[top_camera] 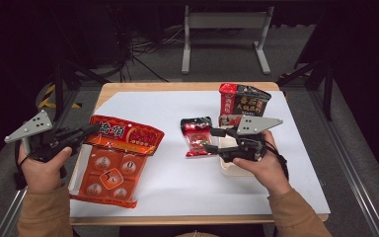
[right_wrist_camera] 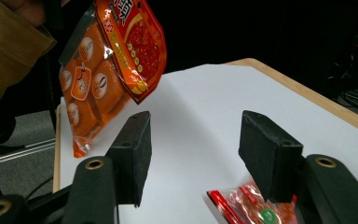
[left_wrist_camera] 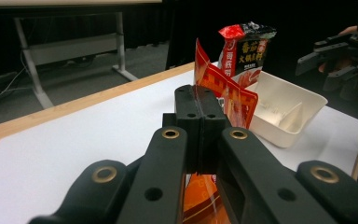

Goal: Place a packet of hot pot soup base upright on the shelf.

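Hidden and cut-off parts

In the left gripper view the jaws cover the middle of the orange packet, and its lower part runs off the bottom edge. In the right gripper view the small red packet is cut by the bottom edge and partly behind a jaw. The white tray lies mostly under the right gripper.

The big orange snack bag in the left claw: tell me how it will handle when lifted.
Probably floppy: the orange snack bag folds where the left claw pinches its top edge. Likely light for its size, hanging from that pinch in the right gripper view. Its glossy film may slip.
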Demonstrator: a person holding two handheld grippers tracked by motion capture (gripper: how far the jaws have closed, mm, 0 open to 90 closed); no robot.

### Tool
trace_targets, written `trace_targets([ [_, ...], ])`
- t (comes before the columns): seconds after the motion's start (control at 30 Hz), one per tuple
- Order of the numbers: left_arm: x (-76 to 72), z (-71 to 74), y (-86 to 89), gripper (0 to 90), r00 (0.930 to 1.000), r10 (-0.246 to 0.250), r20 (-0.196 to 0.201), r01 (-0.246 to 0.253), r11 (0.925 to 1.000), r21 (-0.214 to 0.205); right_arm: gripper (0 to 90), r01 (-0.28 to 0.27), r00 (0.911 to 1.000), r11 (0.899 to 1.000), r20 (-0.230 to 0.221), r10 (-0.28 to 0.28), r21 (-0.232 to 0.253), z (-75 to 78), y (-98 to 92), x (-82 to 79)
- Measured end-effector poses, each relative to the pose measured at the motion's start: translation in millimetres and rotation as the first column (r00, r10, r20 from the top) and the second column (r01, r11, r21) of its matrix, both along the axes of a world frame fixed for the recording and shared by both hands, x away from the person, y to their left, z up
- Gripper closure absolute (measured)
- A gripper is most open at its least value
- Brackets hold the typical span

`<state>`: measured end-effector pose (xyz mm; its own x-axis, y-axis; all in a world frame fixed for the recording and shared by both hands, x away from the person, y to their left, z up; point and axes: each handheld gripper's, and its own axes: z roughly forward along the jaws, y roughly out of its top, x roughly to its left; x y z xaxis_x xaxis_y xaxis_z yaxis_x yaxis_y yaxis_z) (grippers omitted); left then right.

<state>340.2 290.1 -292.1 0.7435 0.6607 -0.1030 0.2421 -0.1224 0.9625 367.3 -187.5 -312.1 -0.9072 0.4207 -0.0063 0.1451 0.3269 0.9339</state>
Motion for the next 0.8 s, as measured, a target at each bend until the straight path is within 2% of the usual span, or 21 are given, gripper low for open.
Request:
trace_targets([
  [0.27, -6.1, 3.5, -2.7, 90.0, 0.9995, -0.026, 0.02, 0.026, 0.9997, 0.003, 42.5, -0.025, 0.9997, 0.999, 0.005, 0.025, 0.041, 0.9, 21.1, 3.3],
  [0.33, -9.0, 6.3, -6.1, 90.0, 0.9986, -0.043, 0.031, 0.042, 0.9991, 0.007, 41.8, -0.038, 0.9993, 0.998, -0.001, 0.038, 0.056, -1.1, 31.3, 4.4],
  [0.67, -16.5, 13.3, -14.0, 90.0, 0.9935, -0.1, 0.056, 0.099, 0.9949, 0.022, 40.5, -0.067, 0.9977, 0.995, -0.008, 0.068, 0.074, -9.3, 58.0, 8.7],
  [0.8, -18.4, 14.4, -15.5, 90.0, 0.9922, -0.108, 0.062, 0.107, 0.994, 0.024, 40.1, -0.076, 0.9969, 0.994, -0.012, 0.078, 0.082, -12.5, 65.1, 10.7],
])
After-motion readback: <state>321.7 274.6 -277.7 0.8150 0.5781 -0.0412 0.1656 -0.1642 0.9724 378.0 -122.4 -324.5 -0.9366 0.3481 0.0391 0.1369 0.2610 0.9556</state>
